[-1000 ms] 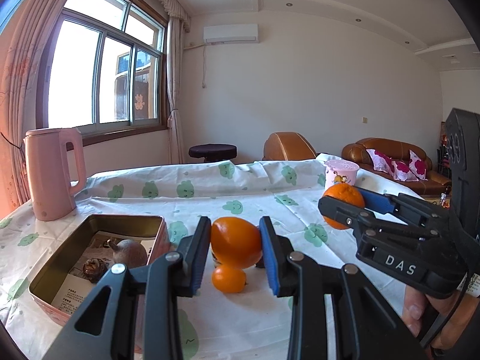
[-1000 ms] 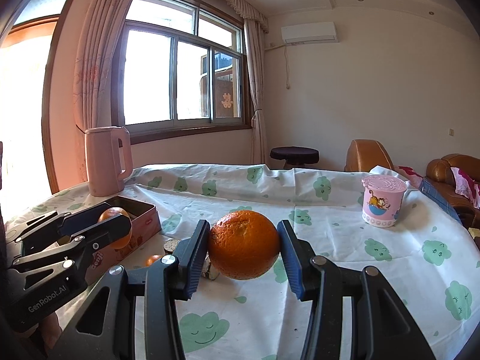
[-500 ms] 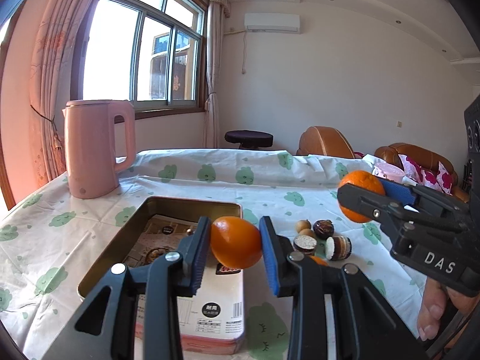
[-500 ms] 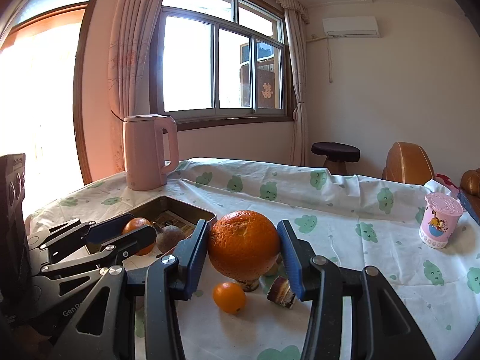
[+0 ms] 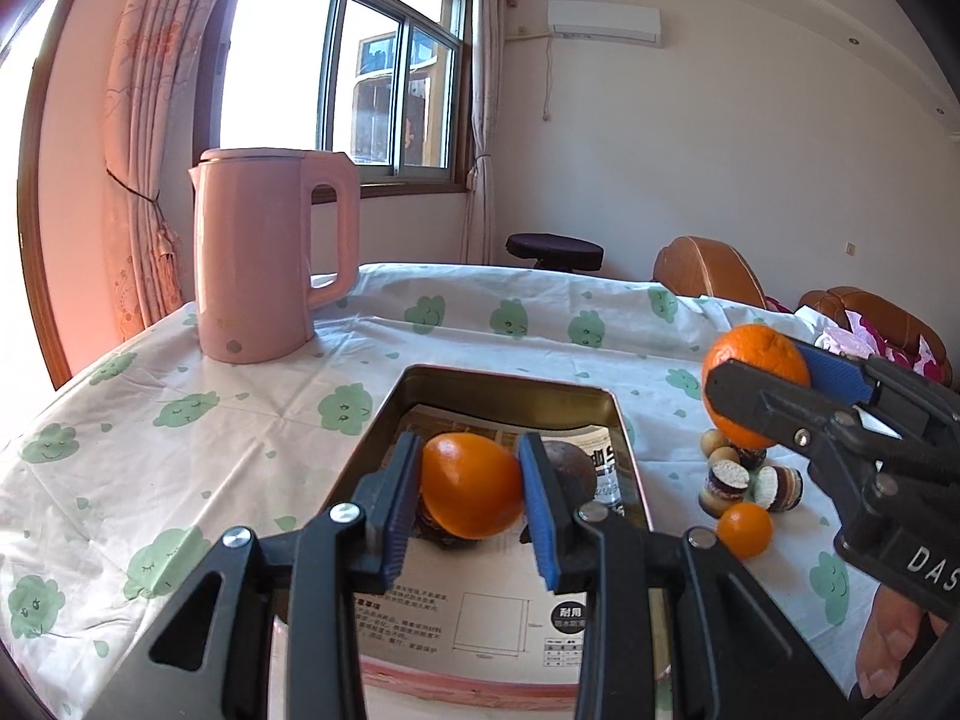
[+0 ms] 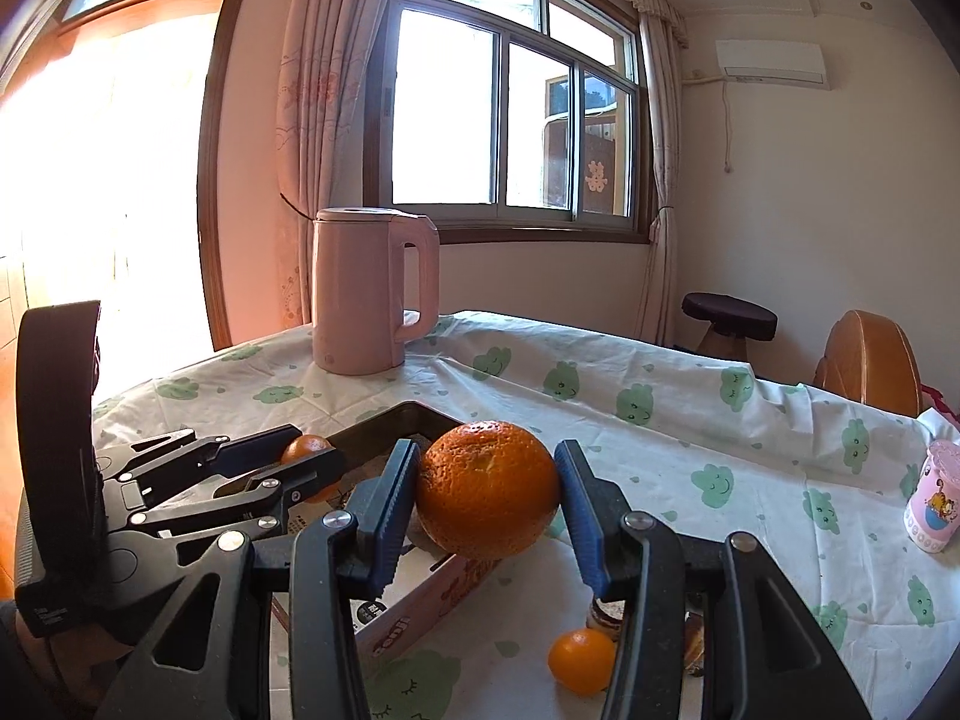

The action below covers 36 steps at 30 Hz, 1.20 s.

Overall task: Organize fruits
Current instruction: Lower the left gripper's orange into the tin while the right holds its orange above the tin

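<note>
My left gripper (image 5: 470, 495) is shut on a smooth orange persimmon (image 5: 469, 493) and holds it above the open metal tin (image 5: 510, 387). A dark round fruit (image 5: 570, 468) lies in the tin on printed paper. My right gripper (image 6: 487, 499) is shut on a large rough orange (image 6: 487, 498) just past the tin's right edge (image 6: 420, 411). The same orange (image 5: 755, 369) and right gripper (image 5: 774, 384) show at the right of the left wrist view. A small kumquat (image 5: 744, 529) and several small brown fruits (image 5: 729, 477) lie on the cloth beside the tin.
A pink kettle (image 5: 264, 252) stands behind the tin to the left. A pink cup (image 6: 936, 501) sits at the table's far right. The green-printed cloth (image 5: 180, 420) covers the table. A stool (image 5: 555, 252) and brown sofa (image 5: 870, 324) stand beyond it.
Both grippers have swung left with their fruit. The persimmon has gone from beside the tin to above its inside, and the orange has come up to the tin's right edge.
</note>
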{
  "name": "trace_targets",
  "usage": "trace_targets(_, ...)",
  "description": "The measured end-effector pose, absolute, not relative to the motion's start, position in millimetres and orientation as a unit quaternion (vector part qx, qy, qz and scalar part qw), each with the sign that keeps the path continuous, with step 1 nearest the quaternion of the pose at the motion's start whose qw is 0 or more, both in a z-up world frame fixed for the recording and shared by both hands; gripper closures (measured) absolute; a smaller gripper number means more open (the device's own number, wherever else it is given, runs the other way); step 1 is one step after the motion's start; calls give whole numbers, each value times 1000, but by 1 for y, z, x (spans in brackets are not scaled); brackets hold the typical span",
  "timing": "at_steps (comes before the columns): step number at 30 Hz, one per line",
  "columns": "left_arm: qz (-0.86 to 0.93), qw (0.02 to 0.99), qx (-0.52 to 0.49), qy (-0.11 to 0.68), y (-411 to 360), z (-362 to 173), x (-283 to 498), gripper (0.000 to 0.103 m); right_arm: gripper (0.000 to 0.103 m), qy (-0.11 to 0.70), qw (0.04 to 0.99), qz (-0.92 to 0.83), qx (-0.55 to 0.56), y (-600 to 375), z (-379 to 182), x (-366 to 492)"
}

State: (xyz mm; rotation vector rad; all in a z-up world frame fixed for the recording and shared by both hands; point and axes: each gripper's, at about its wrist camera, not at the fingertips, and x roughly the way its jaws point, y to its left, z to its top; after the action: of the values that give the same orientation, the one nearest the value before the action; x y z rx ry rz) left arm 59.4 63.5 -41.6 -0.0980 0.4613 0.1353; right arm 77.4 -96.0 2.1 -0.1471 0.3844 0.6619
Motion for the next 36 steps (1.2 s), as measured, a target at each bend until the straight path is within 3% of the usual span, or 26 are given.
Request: trace_targets(36,69,950,-66,297,91,-56,79,68,54,248,901,344,-87,-48,-39,94)
